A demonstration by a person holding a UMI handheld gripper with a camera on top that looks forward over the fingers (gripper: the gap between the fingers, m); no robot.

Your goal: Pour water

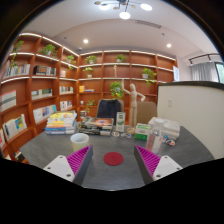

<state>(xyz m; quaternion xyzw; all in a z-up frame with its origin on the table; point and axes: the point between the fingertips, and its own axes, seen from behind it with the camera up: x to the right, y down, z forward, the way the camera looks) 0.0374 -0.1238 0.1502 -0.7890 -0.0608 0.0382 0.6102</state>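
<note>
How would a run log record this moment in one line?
gripper: open, holding nothing | red coaster: on table between fingers | pouring: not started

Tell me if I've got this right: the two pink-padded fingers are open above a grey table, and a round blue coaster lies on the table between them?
Nearly. In the gripper view, the round coaster is red, not blue. It does lie on the grey table, ahead and between the open gripper's pink-padded fingers.

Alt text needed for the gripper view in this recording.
The open gripper, with pink pads, hovers holding nothing above a grey table, a red round coaster between its fingers. Books and boxes lie beyond; wooden shelves line the walls.
</note>
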